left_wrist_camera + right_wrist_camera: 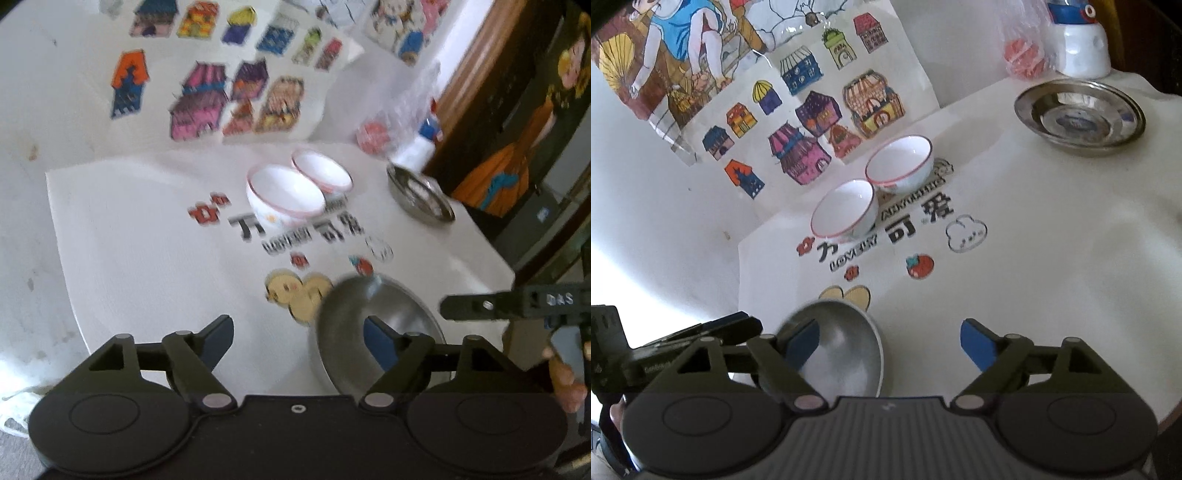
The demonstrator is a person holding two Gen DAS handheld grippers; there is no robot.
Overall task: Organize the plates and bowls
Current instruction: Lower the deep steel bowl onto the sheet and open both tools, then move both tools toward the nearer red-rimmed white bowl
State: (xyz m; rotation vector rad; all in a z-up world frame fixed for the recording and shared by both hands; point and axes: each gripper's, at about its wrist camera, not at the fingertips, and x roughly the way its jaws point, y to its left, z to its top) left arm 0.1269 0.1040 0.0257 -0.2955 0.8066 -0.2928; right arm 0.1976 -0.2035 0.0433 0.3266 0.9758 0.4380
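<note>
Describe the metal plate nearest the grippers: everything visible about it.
The near metal plate is round, shallow and dull silver, seemingly stainless steel, with a raised rim. It lies flat and empty at the near edge of the white printed cloth, partly covering a yellow heart print. Both open grippers hover over it; no pad visibly presses it.

Readable markings, as seen from the room:

1. White printed tablecloth: large black Chinese characters beside the two white bowls. "可爱" reads clearly in the right wrist view; one further character to the left, near a small red flower, resembles "力" or "万" and cannot be settled. The near bowl hides part of the line.
2. Same cloth, beneath those characters: a row of outlined Latin capitals beginning "LOVE"; the remaining letters are too blurred to read.
3. Right gripper, seen in the left wrist view: white lettering "DAS" on its black body.

No numbers are legible.
</note>
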